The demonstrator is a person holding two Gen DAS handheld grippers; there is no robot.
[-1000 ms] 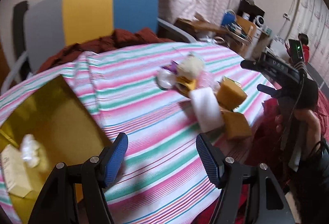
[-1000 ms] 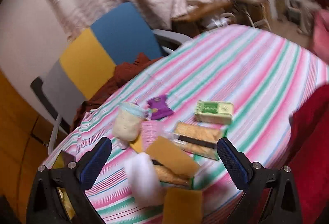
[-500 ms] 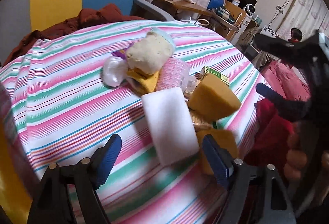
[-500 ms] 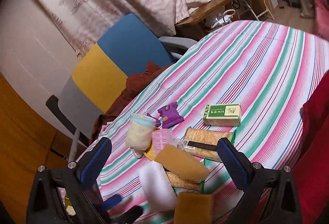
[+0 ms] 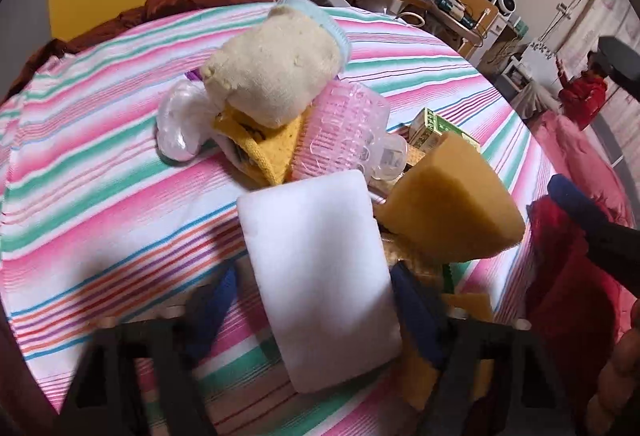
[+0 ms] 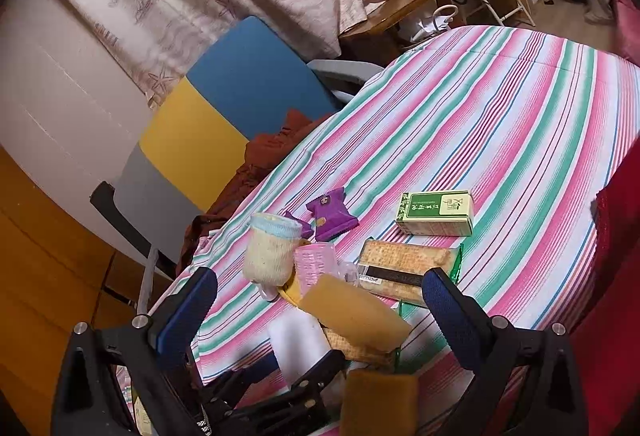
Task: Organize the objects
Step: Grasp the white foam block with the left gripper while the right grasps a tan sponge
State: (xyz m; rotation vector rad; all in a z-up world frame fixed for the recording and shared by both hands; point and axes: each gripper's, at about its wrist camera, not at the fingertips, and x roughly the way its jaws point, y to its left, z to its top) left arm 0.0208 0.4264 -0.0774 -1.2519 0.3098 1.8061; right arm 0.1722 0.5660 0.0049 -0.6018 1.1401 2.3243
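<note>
At the bottom of the left wrist view, our left gripper [image 5: 310,300] straddles a white sponge [image 5: 316,276] on the striped tablecloth [image 5: 100,203], jaws spread, not yet closed. We judge the grasp is next: squeeze its narrow sides. Its long axis runs bottom to top. Our right gripper [image 6: 320,312] hovers released.

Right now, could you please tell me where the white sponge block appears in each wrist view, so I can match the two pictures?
Left wrist view: the white sponge block fills the lower centre, between the left gripper's blurred fingers.
Right wrist view: it lies low, left of centre, partly hidden by the left gripper.
Shared landmark: the cream knitted pouch with a blue rim stands beyond it in both.
</note>
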